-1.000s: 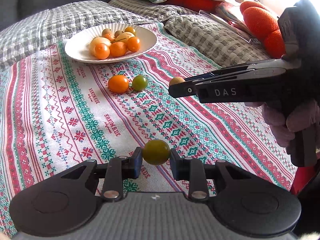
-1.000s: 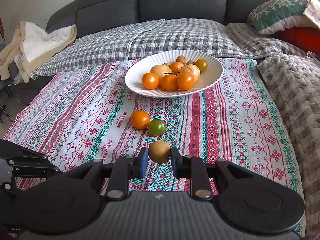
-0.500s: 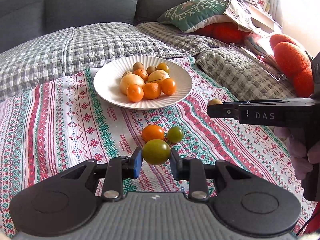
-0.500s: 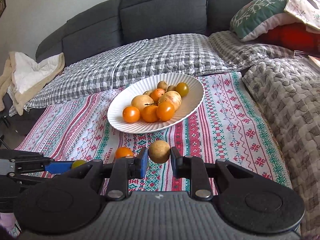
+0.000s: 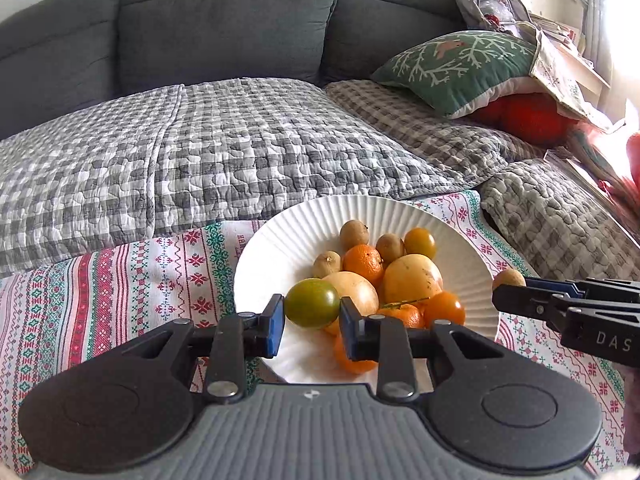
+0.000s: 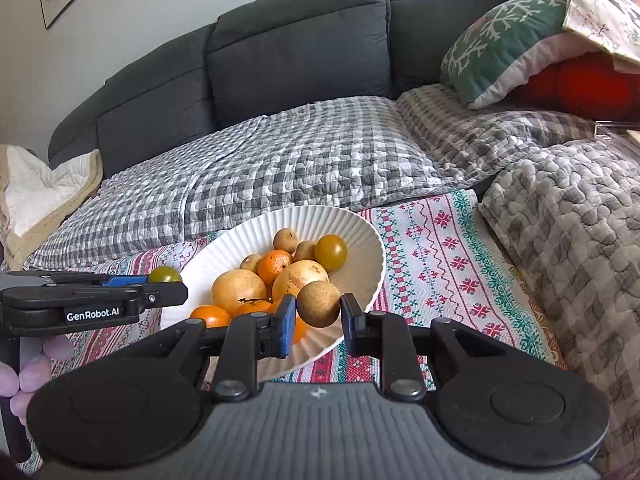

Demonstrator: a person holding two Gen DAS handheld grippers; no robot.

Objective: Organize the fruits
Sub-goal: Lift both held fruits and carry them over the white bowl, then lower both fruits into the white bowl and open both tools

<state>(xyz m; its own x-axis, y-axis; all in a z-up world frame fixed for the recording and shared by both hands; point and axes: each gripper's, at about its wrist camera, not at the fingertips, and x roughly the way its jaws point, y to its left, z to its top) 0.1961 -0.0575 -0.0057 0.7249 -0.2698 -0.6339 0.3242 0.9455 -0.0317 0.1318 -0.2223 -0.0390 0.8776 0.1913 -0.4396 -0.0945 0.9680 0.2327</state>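
Observation:
A white ribbed plate (image 5: 280, 248) holds several orange, yellow and small brown fruits on the patterned cloth; it also shows in the right wrist view (image 6: 352, 224). My left gripper (image 5: 312, 320) is shut on a green tomato (image 5: 312, 302) and holds it above the plate's near side. My right gripper (image 6: 318, 320) is shut on a round brown fruit (image 6: 318, 304) above the plate's near rim. Each gripper shows from the side in the other view: the right one (image 5: 508, 292), the left one (image 6: 168, 284).
The red, green and white cloth (image 5: 120, 280) lies over a grey checked quilt (image 5: 240, 152) on a dark grey sofa (image 5: 224, 24). A green cushion (image 5: 460, 64) and red pillows (image 5: 528, 116) lie at the right. A cream blanket (image 6: 36, 192) lies at the left.
Both grippers have moved forward with their fruits, from over the cloth to over the plate. The loose orange and green fruits on the cloth have dropped out of view.

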